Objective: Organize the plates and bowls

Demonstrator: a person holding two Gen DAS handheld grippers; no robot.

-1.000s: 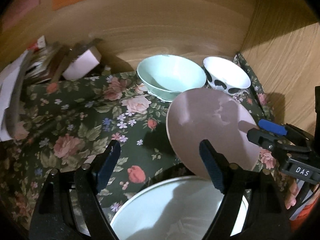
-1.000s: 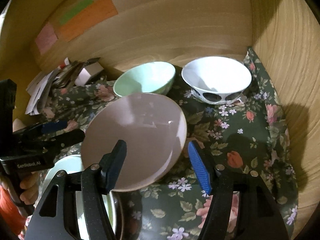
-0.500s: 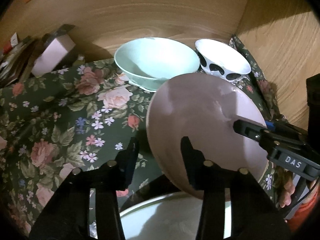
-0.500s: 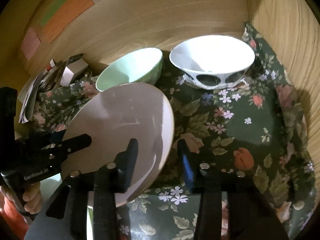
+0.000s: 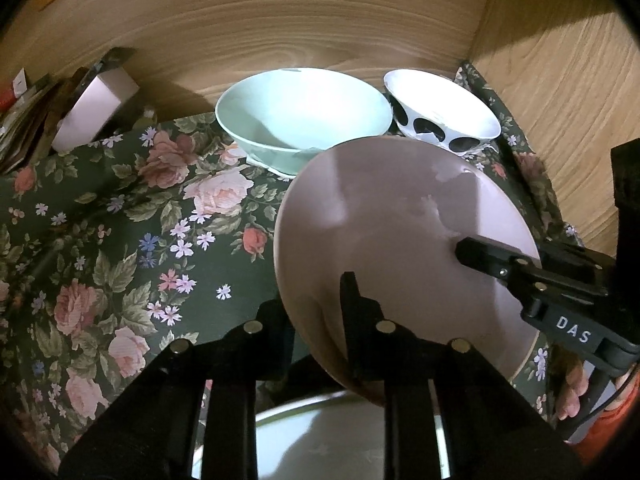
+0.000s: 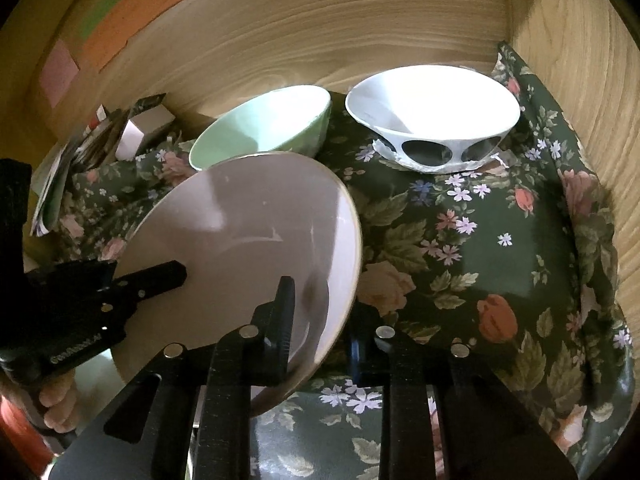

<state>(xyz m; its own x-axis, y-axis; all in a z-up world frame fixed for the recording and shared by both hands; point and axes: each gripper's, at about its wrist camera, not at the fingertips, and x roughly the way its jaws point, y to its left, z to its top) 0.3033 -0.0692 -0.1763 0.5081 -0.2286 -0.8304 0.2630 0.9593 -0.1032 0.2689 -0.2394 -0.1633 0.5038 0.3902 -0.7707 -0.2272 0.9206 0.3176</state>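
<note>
A pink plate (image 5: 400, 220) (image 6: 248, 240) hangs tilted over the floral cloth, held by both grippers. My left gripper (image 5: 316, 312) has its jaws closing tight on the plate's near left rim, one finger above and one beneath. My right gripper (image 6: 320, 320) clamps the near right rim the same way, jaws closing. Each gripper shows in the other's view, the right gripper (image 5: 480, 252) and the left gripper (image 6: 160, 276). Under the pink plate lies a pale plate (image 5: 320, 440). Behind stand a mint bowl (image 5: 304, 120) (image 6: 264, 128) and a white bowl with black spots (image 5: 440, 120) (image 6: 432, 116).
The floral cloth (image 5: 140, 220) (image 6: 500, 260) covers a surface boxed in by wooden walls (image 5: 320, 20) at the back and right. A small box (image 5: 96, 108) and papers (image 6: 52, 192) crowd the back left corner. Coloured notes (image 6: 132, 20) stick to the back wall.
Both grippers sank toward the pink plate and their jaws went from wide apart to clamped on its rim. The plate now fills more of each view.
</note>
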